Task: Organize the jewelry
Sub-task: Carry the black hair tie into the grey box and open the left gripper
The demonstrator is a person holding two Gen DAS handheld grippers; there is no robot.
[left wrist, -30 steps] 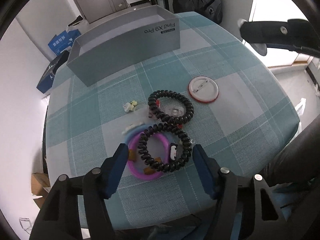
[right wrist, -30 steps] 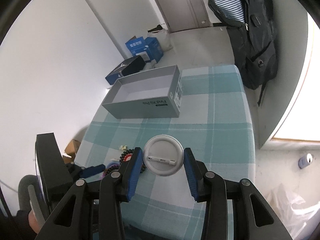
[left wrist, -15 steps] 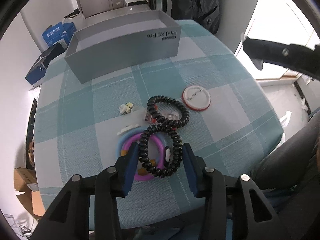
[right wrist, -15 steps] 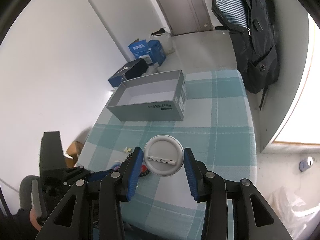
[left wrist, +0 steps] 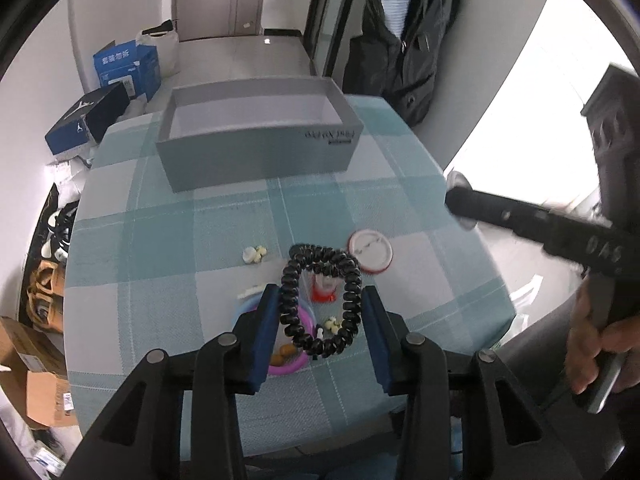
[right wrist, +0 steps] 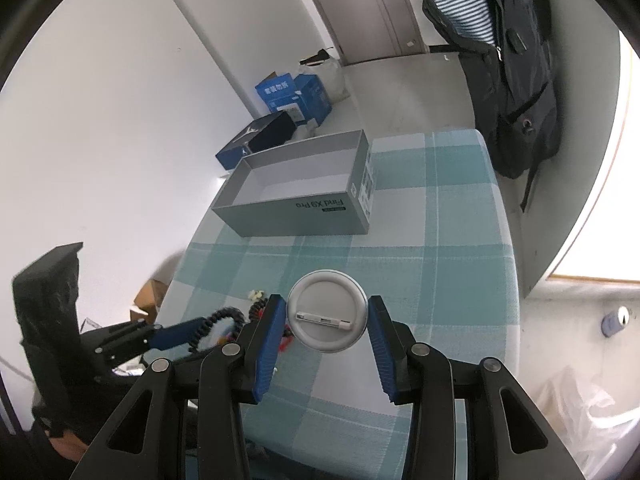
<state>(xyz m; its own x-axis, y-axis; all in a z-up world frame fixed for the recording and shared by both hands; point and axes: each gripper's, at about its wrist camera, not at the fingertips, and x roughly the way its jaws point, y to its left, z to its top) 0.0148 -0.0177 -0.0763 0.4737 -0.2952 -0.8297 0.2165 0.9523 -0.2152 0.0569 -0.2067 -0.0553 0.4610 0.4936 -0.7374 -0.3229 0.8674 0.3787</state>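
My left gripper (left wrist: 320, 316) is shut on a black spiral hair tie (left wrist: 320, 300) and holds it above the table. Below it lie a pink ring (left wrist: 288, 360), a red item (left wrist: 323, 288), a red-rimmed white badge (left wrist: 370, 251) and small cream beads (left wrist: 254, 255). My right gripper (right wrist: 327, 322) is shut on a white round pin badge (right wrist: 327, 316), held above the table. The open grey box (left wrist: 256, 140) stands at the far side; it also shows in the right wrist view (right wrist: 304, 188).
The table has a teal checked cloth (left wrist: 168, 240). A dark jacket (right wrist: 508, 72) hangs beyond the far right corner. Blue boxes (right wrist: 292, 94) and cartons sit on the floor to the left. My right gripper crosses the left wrist view (left wrist: 520, 220).
My left gripper has closed on the black spiral hair tie and lifted it off the table. My right gripper keeps the white badge and has drifted slightly.
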